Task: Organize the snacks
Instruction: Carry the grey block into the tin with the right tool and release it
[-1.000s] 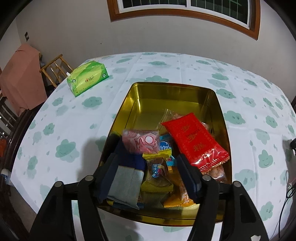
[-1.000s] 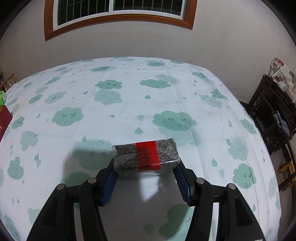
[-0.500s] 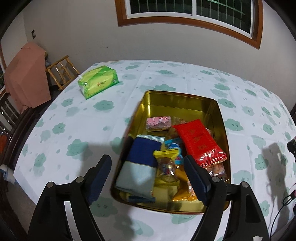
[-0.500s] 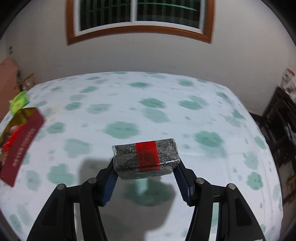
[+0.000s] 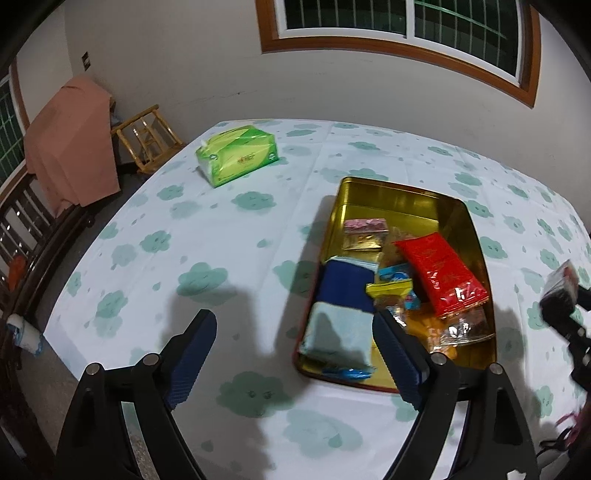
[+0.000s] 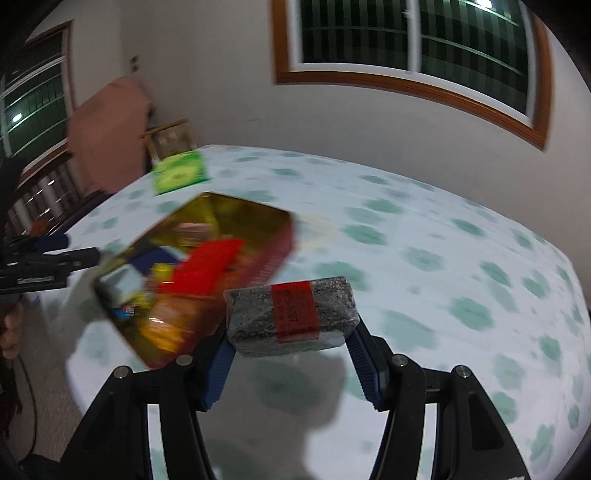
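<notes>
A home dining room: a bench (image 5: 229, 236) under a cloud-print cloth, wooden chairs (image 5: 146, 142) at its far-left edge, a wood-framed window (image 5: 402, 22) in plain plastered walls, a tissue pack (image 5: 238, 155).

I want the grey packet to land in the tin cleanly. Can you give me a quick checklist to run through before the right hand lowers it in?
1. Grey packet gripped by the right gripper: ok, blue pads press both ends.
2. Left gripper clear of the tin: ok, its jaws have just been opening, nothing between them, and it sits off the near left corner.
3. Free space in the tin: ok, the far end shows bare gold floor.
4. Packet above the tin: not ok, it hangs beside the tin's right side.
5. Red packet lying flat: cannot tell, it rests on other snacks.
</notes>
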Tool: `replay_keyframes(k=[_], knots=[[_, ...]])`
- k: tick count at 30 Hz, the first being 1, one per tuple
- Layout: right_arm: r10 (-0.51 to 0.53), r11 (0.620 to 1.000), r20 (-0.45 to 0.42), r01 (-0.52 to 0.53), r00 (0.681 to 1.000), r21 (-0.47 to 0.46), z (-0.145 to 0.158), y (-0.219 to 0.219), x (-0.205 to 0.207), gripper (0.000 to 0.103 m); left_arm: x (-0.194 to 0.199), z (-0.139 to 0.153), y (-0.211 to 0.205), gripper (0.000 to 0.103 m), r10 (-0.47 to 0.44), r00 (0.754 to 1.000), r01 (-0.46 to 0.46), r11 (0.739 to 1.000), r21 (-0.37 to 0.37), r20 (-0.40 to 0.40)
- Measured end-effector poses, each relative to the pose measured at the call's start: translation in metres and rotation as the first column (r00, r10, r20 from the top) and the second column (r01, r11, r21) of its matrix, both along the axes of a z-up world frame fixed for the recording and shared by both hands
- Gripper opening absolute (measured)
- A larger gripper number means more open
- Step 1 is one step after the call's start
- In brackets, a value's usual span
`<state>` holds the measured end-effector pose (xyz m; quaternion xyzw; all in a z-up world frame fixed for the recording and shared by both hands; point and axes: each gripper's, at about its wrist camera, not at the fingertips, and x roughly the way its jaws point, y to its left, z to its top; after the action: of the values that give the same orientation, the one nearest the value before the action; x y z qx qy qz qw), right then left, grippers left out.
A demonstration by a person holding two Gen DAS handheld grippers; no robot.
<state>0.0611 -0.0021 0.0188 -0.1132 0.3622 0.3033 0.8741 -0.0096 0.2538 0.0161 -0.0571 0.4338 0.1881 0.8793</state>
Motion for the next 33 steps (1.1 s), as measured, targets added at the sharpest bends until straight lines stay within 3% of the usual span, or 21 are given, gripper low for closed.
replay_keyframes(k=[12,21,33], knots=[[0.152,0.987,-0.046,-0.153,0.987,-0.038,-0.019,0.082,-0.026,0.059,-0.022,-0.010,0.034,0.084,0.064,0.998,-0.064,0.998,-0.007,-0.017],[0.164,0.982,-0.070,-0.170,0.984,-0.083,-0.034,0.108,-0.025,0.059,-0.032,-0.015,0.045,0.084,0.099,0.994,-0.100,0.995,-0.014,-0.033],[0.123,0.986,-0.063,-0.129,0.990,-0.105,-0.042,0.120,-0.019,0.060,-0.033,-0.017,0.032,0.084,0.076,0.996,-0.077,0.997,-0.022,-0.038]])
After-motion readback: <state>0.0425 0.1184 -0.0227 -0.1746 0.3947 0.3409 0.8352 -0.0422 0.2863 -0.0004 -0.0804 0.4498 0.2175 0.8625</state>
